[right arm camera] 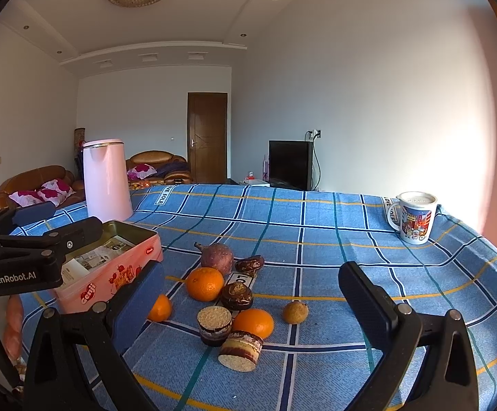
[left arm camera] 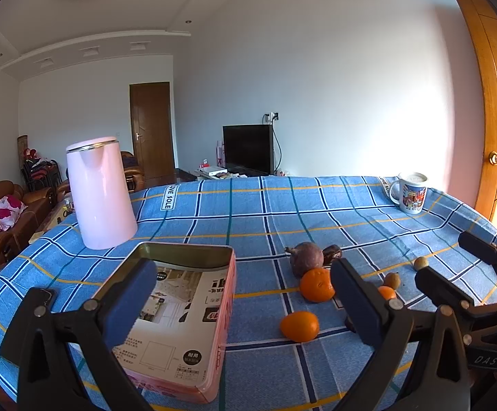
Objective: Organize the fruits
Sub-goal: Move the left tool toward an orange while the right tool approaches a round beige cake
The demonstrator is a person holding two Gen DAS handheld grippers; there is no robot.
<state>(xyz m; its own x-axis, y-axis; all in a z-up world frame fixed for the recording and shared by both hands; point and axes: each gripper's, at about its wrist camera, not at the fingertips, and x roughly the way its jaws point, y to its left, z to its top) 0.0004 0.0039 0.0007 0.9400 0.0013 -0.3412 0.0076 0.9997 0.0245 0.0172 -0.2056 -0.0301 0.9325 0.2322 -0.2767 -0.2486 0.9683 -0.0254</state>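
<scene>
Left gripper (left arm camera: 245,294): black frame, blue padded fingers, jaws spread wide with nothing between them, held above the near edge of the table; in the right wrist view only its side is seen at the left frame edge. Right gripper (right arm camera: 252,294): same build, jaws likewise wide apart and empty, the fruit group framed in the gap. Pink tin box (left arm camera: 183,325): rectangular, rounded corners, lid off, printed paper lying inside, its near left corner masked by a left-gripper finger (left arm camera: 128,304). Fruit, all on the checked blue tablecloth (right arm camera: 317,226) just right of the box: three oranges, glossy and round, one (right arm camera: 204,283) at centre, one (right arm camera: 253,322) nearer the camera, one (right arm camera: 160,308) half hidden behind the right gripper's left finger; a dull purple passion fruit (right arm camera: 217,258) with stalk, touching the central orange; a wrinkled dark date (right arm camera: 249,263) beside it; a small brown longan (right arm camera: 295,312) set apart to the right. Two more small brown fruits (left arm camera: 392,279) are seen in the left wrist view only. Three small cakes (right arm camera: 241,351): cylindrical, crumb-topped or chocolate-coated, among the oranges, one on its side. Pink kettle (right arm camera: 106,179): smooth, tapered, upper left, behind the box. Printed mug (right arm camera: 414,217): far right corner, contents hard to make out. Open cloth is left across the right half and far centre of the table
</scene>
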